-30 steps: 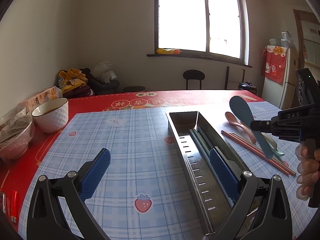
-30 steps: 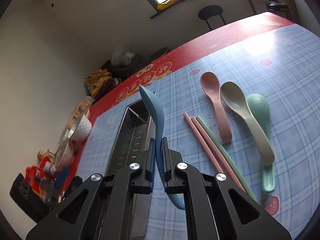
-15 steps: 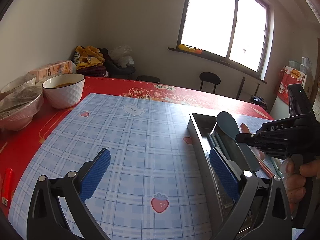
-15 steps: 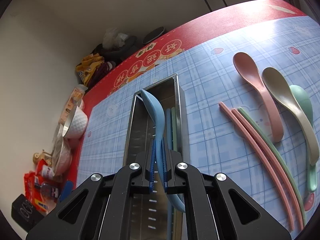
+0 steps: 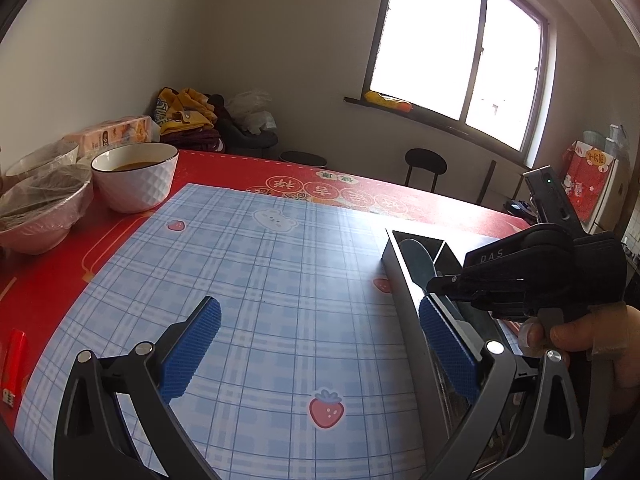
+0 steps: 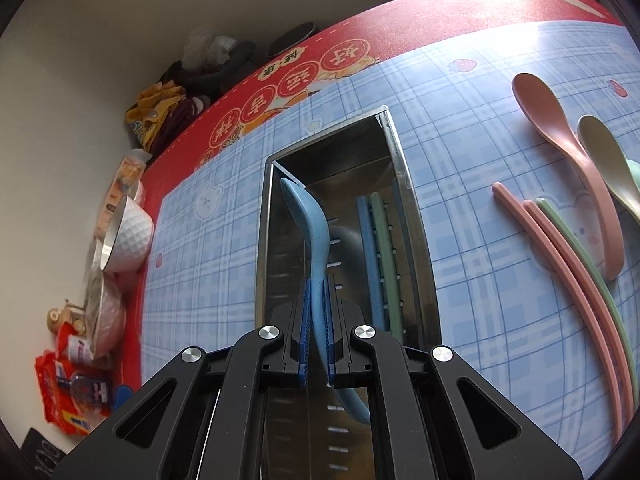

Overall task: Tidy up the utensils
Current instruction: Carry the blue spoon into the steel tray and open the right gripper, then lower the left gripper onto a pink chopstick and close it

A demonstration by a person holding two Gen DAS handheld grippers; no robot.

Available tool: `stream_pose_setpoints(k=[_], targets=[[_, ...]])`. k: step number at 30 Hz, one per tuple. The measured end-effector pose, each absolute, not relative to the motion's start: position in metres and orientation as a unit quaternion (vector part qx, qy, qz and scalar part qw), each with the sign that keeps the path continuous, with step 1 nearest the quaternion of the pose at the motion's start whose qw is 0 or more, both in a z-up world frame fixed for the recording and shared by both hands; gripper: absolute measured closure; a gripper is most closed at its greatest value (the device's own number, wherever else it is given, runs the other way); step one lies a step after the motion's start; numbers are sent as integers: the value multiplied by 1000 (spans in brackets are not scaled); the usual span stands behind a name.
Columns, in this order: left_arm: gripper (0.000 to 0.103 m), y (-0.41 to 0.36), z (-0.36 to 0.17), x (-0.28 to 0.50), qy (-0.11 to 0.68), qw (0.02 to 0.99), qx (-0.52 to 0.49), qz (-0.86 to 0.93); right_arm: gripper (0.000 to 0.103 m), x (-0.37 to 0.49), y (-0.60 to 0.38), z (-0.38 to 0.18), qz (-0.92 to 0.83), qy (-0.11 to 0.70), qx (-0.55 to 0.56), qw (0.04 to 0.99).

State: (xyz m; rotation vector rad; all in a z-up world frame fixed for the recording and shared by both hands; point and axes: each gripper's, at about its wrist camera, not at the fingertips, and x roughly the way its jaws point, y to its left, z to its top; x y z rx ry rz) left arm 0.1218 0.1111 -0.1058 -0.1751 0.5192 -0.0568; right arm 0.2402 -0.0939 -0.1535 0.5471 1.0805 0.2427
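Right gripper (image 6: 316, 316) pinches the blue spoon (image 6: 308, 224) inside the steel tray's (image 6: 404, 184) walls – left gripper (image 5: 320, 348) spread wide, nothing between; "DAS" at three o'clock.

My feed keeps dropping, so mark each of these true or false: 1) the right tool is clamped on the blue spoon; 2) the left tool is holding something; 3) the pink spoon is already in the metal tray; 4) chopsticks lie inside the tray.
1) True: the right tool is shut on the blue spoon, over the metal tray.
2) False: the left tool is open and empty.
3) False: the pink spoon lies on the mat beside the tray.
4) True: a blue and a green chopstick lie inside.
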Motion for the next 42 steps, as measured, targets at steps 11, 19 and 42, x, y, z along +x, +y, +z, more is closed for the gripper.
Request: stream_pose_setpoints(k=[11,19,42], targets=[[6,111,-107,122,257,963,-84,-25,95,246,-86,-160,86,525,260,806],[6,114,-109,124,264,960,-90,-26,95,239,-80,-139,121,494,197,838],[15,89,-95,116,262,963,-56,-15,95,116,-267,-127,143,343,62,926]])
